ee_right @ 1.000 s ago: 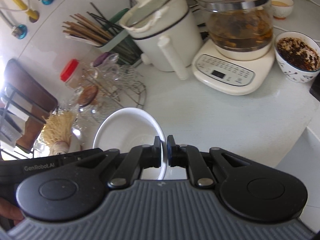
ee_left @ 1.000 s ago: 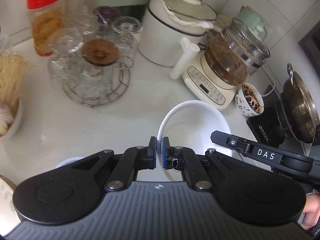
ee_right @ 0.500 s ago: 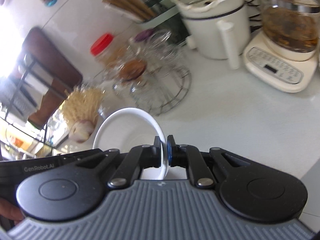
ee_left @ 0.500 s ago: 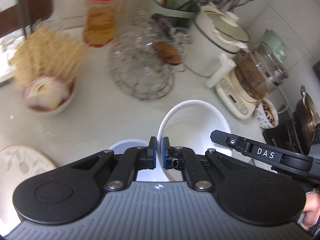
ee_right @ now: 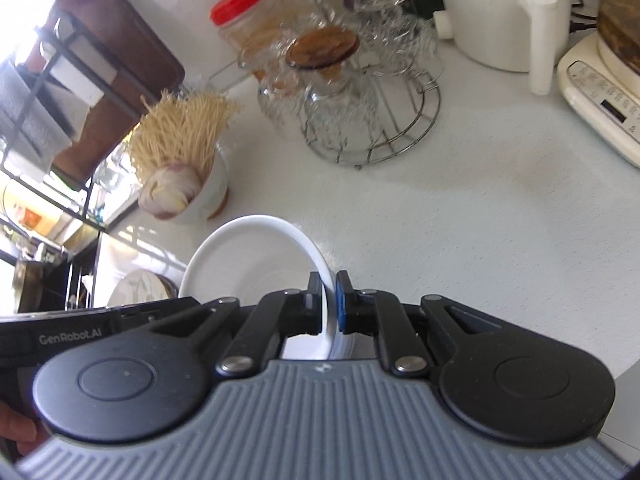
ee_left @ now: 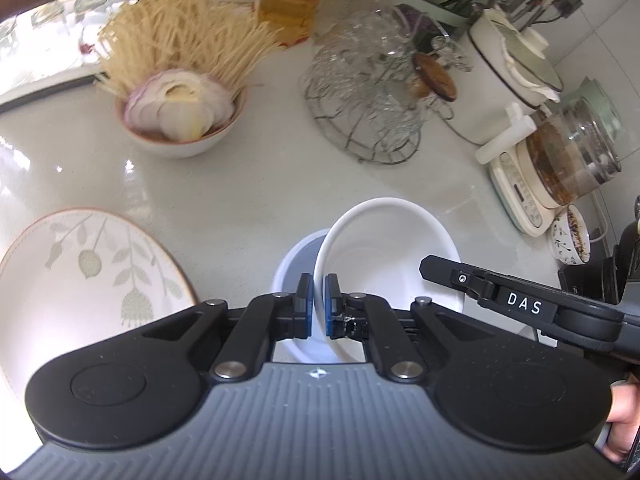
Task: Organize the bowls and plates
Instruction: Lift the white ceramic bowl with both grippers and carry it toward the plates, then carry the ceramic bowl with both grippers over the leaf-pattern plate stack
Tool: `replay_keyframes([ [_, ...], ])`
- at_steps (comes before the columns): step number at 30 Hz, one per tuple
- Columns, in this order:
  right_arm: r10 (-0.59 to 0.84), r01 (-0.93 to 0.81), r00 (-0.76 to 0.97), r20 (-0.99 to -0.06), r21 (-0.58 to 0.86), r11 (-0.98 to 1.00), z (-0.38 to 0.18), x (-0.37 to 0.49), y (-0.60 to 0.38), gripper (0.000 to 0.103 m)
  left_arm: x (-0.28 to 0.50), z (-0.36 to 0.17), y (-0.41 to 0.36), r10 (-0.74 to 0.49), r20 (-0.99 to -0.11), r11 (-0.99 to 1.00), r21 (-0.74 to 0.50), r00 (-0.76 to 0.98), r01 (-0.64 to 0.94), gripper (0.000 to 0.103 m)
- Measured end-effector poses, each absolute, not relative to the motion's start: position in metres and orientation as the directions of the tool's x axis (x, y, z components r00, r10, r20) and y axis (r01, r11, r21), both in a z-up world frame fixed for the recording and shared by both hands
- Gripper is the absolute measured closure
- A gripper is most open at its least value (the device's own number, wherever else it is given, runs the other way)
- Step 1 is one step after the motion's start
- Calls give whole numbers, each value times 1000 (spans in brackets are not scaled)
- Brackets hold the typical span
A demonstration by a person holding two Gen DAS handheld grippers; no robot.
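countertop [ee_left: 248,200] fills both my views: pale, glossy, faintly speckled, with window glare across its left side. my left gripper [ee_left: 316,306] pinches the near-left rim of the white bowl [ee_left: 384,248], and my right gripper [ee_right: 328,304] pinches the opposite rim of it, so i hold the bowl between the two tools, tilted, above the counter. under it, just to the left, i see a second bowl [ee_left: 298,256], bluish-white, sitting on the surface. beside that, at the left edge, lies a leaf-patterned plate [ee_left: 80,288]. farther back stands a bowl of noodles and sliced onion [ee_left: 180,120]; near it a wire rack of glass cups [ee_left: 372,92], blurred. along the tiled wall at the right i make out a white cooker [ee_left: 508,80], a glass kettle on its cream base [ee_left: 560,160] and a small patterned bowl [ee_left: 570,240] of dark bits. in my right view a red-lidded jar [ee_right: 244,16] stands behind the rack, and a dark shelf frame [ee_right: 60,80] borders the bright window side.
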State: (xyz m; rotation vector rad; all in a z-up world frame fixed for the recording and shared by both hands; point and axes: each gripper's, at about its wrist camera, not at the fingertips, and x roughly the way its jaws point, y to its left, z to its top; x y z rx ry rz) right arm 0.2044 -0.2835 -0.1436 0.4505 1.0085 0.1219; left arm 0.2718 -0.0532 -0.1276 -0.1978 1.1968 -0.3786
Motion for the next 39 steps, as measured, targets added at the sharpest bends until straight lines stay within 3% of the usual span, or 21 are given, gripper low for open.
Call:
replay_keyframes([
  [8,302,104,530,-792,415,904,-146,208,-279,91,274,-142,-52,-385,-879,922,-351,282,166,96],
  [11,307,101,537,-786,421,902,-144,209,-280,90,275,-145,-52,-390,-879,920,-356,274,165,90],
  [13,312,98,537,-783,426,900,-144,211,-281,85,276,-146,-52,-388,-881,920,-356,271,161,85],
  [15,320,98,543,-776,437,894,-144,211,-282,61,276,-147,-52,-383,-883,923,-350,274,161,79],
  [17,325,104,547,-771,448,888,-145,211,-283,55,277,-147,-51,-380,-883,924,-347,276,162,74],
  [20,318,125,542,-778,449,885,-151,213,-285,55,277,-148,-48,-373,-883,927,-342,284,155,65],
  [34,376,229,446,-812,510,829,-196,213,-291,57,284,-164,-54,-391,-888,919,-361,241,160,64],
  [39,386,263,417,-823,516,815,-207,212,-294,71,287,-167,-59,-383,-894,921,-351,231,170,64],
])
